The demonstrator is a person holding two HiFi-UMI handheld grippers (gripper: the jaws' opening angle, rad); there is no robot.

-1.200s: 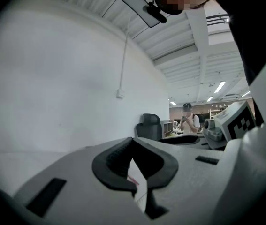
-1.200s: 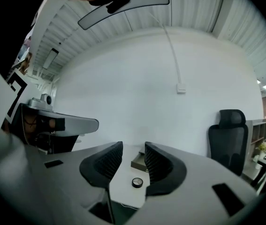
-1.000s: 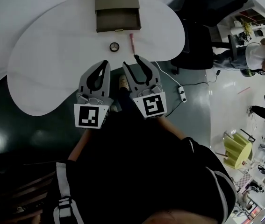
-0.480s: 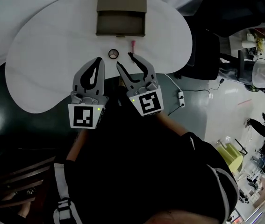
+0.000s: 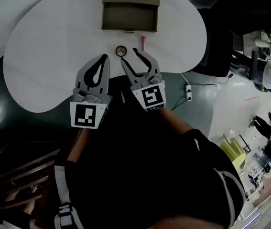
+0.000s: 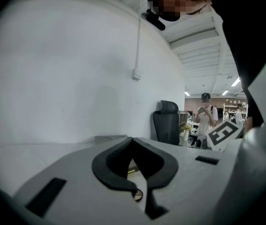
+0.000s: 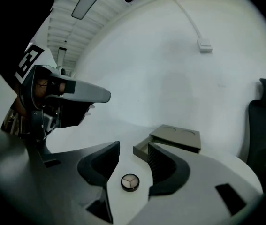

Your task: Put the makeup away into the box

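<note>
Both grippers have advanced toward the makeup.
Right gripper (image 5: 129, 56) is opening, compact (image 7: 129, 182) between its jaws, untouched; left gripper (image 5: 105, 57) is closed, empty; lipstick (image 5: 143, 41) also lies outside the box (image 5: 129, 18).

Both grippers sit side by side in the middle of the head view, pointing toward the top of the frame and tipped a bit downward. The left gripper (image 5: 105, 57) has its jaws together, tips touching, with nothing in them. The right gripper (image 5: 131, 56), just to its right and angled slightly left, has its jaws apart and opening, pads not pressing on anything. The bare left forearm (image 5: 79, 147) and right forearm (image 5: 177, 126) run back down into dark sleeves.
</note>
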